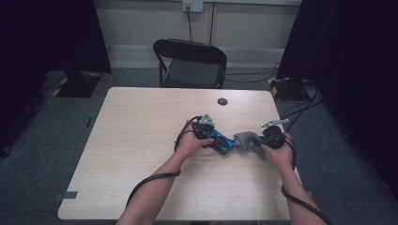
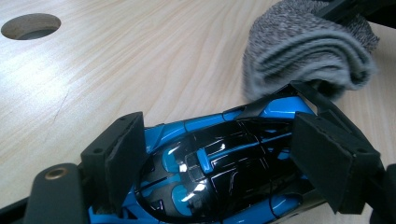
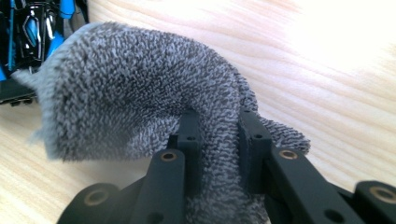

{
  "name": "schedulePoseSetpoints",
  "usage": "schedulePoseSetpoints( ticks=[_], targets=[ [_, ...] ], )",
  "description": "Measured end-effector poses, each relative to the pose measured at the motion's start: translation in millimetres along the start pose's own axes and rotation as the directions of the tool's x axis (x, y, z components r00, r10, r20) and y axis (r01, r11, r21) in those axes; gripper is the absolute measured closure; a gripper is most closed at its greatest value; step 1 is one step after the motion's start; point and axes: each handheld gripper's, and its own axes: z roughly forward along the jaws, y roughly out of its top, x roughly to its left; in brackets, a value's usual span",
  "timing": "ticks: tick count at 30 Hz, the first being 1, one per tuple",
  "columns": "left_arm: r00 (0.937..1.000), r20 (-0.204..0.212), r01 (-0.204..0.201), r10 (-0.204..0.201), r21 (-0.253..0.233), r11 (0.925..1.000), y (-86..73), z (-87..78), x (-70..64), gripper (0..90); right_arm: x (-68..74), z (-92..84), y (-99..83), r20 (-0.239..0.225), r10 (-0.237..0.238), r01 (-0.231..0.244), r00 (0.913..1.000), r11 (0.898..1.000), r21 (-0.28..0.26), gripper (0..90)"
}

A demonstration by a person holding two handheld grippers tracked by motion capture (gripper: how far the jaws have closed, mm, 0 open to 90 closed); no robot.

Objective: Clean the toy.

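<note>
Toy car, glossy black w/ bright blue trim, is sitting low on the table, approx mid-table, nearer the front edge than the back, nose angling toward the right edge. Its 2 sides are being squeezed between black pads. Grey terry cloth, folded into a thick wad, is sitting just right of the car, its folded end touching the car's nose. 1 end is bunching up, pinched tight, rest drooping over.
</note>
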Motion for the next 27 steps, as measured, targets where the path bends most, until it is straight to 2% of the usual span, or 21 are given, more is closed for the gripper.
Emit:
schedulePoseSetpoints(
  ticks=[4, 10, 13, 16, 22, 27],
  targets=[
    [1.0, -0.001, 0.0, 0.0, -0.004, 1.0, -0.5, 0.0, -0.2, 18.6, -1.8, -3.9, 0.8, 0.008, 0.014, -0.014, 0.9999, 1.0, -0.011, 74.1],
    [1.0, 0.0, 0.0, 0.0, -0.002, 1.0, -0.3, 0.1, -0.3, 18.6, -2.7, -15.1, 1.9, -0.006, 0.037, -0.037, 0.9993, 0.998, -0.055, 74.2],
    [1.0, 0.0, 0.0, 0.0, 0.0, 1.0, -0.2, -0.1, -0.5, 18.6, -2.2, -23.6, 2.0, -0.024, 0.047, -0.049, 0.9986, 0.994, -0.094, 74.1],
    [1.0, 0.0, 0.0, 0.0, -0.001, 1.0, -0.2, 0.1, -0.5, 18.6, 1.8, -31.3, -0.6, -0.064, 0.058, -0.067, 0.9962, 0.988, -0.14, 74.1],
    [1.0, -0.002, -0.002, 0.002, -0.001, 1.0, -0.3, 0.0, -1.1, 18.8, 14.0, -41.3, -4.8, -0.108, 0.023, -0.041, 0.9939, 0.986, -0.164, 74.2],
    [1.0, -0.001, -0.004, 0.004, 0.004, 1.0, 0.3, 0.1, -1.2, 18.8, 24.2, -49.9, -6.0, -0.139, -0.023, -0.002, 0.99, 0.985, -0.174, 74.1]
  ],
)
